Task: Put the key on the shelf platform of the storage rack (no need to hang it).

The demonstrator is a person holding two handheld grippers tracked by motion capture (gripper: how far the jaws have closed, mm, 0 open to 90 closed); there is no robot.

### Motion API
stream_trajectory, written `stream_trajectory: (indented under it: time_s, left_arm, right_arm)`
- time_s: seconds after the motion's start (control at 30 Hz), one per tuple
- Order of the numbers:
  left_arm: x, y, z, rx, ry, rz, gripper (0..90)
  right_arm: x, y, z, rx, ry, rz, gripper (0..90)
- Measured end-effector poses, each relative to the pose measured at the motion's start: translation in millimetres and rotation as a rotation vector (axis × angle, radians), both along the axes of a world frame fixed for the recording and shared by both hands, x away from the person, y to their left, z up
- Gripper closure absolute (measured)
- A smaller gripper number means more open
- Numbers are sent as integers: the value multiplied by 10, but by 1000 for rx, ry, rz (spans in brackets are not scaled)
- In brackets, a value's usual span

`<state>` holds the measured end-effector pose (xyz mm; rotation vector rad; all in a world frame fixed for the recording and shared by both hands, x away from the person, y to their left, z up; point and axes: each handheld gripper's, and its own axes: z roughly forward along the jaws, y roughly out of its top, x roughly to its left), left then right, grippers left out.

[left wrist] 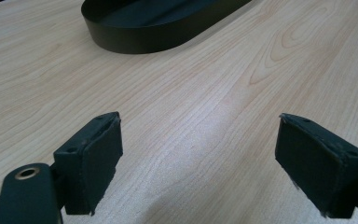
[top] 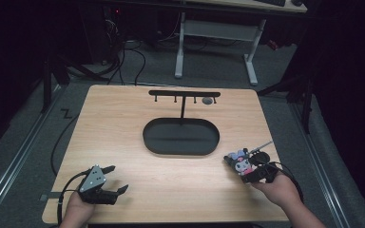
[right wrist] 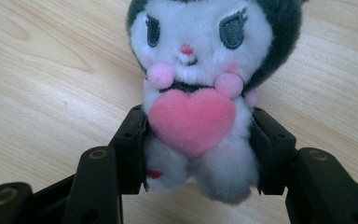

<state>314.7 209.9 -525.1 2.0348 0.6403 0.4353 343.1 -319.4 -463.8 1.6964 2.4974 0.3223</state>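
right hand-held gripper (right wrist: 193, 154) clamped on plush (right wrist: 196, 93) at bench (top: 171, 190) right edge | left hand-held gripper (left wrist: 200, 163) wide, empty | lift straight, keep squeeze steady, carry toward rack (top: 184, 94) hooks

Black oval tray (top: 158, 145) mid-table — hook stand (top: 184, 93) behind it — pale wooden table (top: 123, 114).

Small plush toy (right wrist: 193, 93): white face, dark grey hood with ears, stitched eyes, tiny pink nose, pink cheeks, two pink pompoms at the neck, a big pink heart (right wrist: 192, 119) across the chest. Lying on its back near the right front corner of the wooden table (top: 171, 185), face up, head pointing away. Being squeezed at the lower body from both sides. Trailing a thin metal chain (top: 260, 147) from the head.
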Motion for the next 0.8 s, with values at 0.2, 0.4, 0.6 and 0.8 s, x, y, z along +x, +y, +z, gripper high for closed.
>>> stream_trajectory:
  time_s: [0.2,0.4,0.6,0.8]
  left_arm:
    - [-2,1,4,-5,-1,3,155]
    - [-2,5,19,-17,-4,21,151]
    - [9,2,38,-33,-8,34,154]
    - [42,-2,77,-43,-35,52,162]
  right_arm:
    - [-4,45,91,-5,-14,19,477]
    - [-18,90,184,10,-33,23,478]
    - [2,130,251,20,-48,24,477]
    - [74,178,332,33,-57,31,477]
